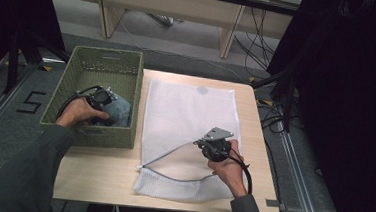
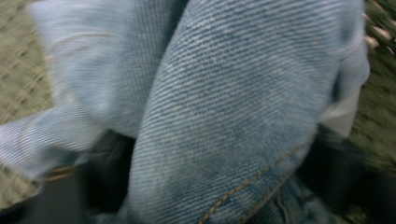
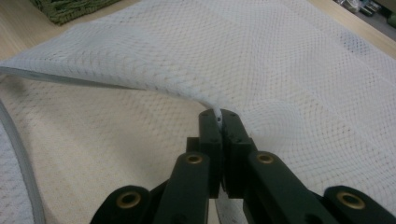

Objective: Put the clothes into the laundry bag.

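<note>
Denim jeans [image 2: 233,116] in woven basket [image 1: 86,64], left fingers unclear, right fingers [image 3: 219,122] pinching mesh bag [image 3: 289,60]

High view: fixed overhead, faces forward and down, far, takes in table [image 1: 101,177], basket [image 1: 104,135], mesh bag [image 1: 185,111] | Left gripper view: rides gripper, pressed close on denim [image 2: 224,116], blurred, basket weave at edges | Right gripper view: low, along jaws, close over mesh bag [image 3: 289,60] | Shared: bag, basket, denim [image 1: 119,110]
</note>
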The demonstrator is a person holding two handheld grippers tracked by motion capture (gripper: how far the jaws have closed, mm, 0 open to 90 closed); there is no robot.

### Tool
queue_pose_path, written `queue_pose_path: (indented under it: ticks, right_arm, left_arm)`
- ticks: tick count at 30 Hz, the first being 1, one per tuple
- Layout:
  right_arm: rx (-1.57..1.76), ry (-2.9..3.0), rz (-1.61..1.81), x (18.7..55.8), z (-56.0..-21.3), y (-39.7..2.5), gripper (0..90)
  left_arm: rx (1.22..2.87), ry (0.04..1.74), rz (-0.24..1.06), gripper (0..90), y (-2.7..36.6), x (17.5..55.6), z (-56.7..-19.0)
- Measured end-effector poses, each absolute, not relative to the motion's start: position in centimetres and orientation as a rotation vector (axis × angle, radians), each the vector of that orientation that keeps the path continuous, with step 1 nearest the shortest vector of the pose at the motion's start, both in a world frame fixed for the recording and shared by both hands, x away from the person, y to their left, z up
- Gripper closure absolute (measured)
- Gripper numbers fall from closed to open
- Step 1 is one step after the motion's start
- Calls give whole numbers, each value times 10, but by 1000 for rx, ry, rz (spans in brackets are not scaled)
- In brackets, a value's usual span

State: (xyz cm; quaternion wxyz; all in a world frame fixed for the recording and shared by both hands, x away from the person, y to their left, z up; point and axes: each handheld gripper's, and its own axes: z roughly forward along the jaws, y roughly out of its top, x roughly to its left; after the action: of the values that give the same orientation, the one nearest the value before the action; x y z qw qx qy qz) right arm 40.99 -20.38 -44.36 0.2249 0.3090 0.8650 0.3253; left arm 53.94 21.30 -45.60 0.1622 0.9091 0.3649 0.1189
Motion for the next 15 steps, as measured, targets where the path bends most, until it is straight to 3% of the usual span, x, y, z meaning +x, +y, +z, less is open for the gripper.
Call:
queue_pose_path:
  ticks: [2,3,4,6,7,8,12,15]
  right_arm:
    - [873,2380,898,409,-444,-204,897]
    - [859,2377,903,410,-443,-205,897]
    - [857,2377,903,410,-443,-205,897]
    - [874,2375,903,409,-442,-205,897]
    - [872,2377,902,409,-443,-206,897]
    - [877,2375,904,409,-443,-205,897]
    - [880,2375,904,411,-444,-207,896]
    - [879,2384,898,411,-445,-208,895]
  left_arm:
    - [2508,1129,394,494,216,541,-450]
    - [2398,1250,560,527,224,544,-446]
    - [2335,1315,637,545,228,546,-446]
    - [2276,1375,656,544,230,547,-447]
    - [2271,1394,515,511,232,550,-450]
    - [2299,1366,456,458,231,551,-449]
    - [2372,1310,358,225,232,548,-442]
    - [2438,1243,328,162,234,546,-445]
